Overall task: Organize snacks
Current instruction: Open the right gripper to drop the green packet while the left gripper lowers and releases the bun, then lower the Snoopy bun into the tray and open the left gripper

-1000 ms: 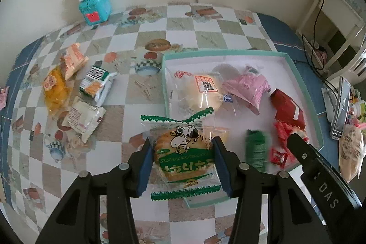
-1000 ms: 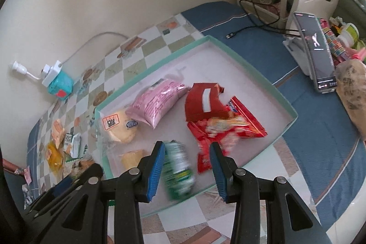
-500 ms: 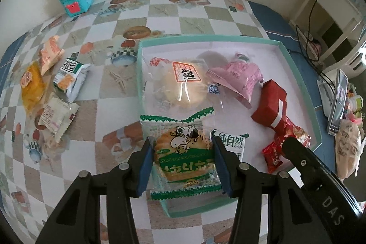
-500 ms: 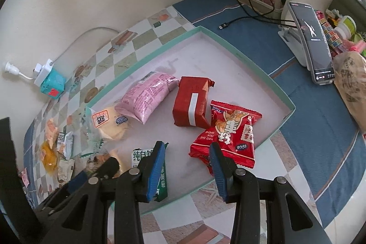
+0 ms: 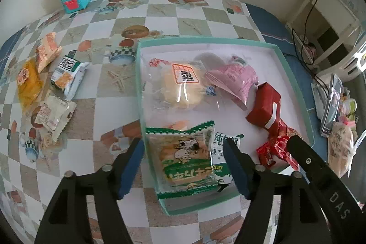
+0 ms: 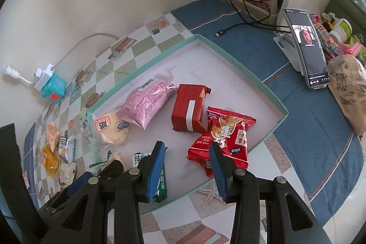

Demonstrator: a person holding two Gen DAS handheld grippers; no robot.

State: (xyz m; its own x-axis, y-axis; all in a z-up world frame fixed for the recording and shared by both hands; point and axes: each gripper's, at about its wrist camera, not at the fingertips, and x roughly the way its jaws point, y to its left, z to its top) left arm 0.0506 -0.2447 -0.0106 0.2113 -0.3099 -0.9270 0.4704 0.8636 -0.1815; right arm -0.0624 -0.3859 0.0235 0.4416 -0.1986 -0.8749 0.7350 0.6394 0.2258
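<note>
The green biscuit packet lay mostly hidden under the cow-print snack bag from the left wrist, and in the right wrist view a blue finger covered most of it. The red peanut bag was partly covered by the right gripper's black arm, so its print could not be read there. A small orange-topped snack peeked out behind the cow-print bag, too covered to tell what it was, and the lettering on the loose packets left of the tray was too small to read.
</note>
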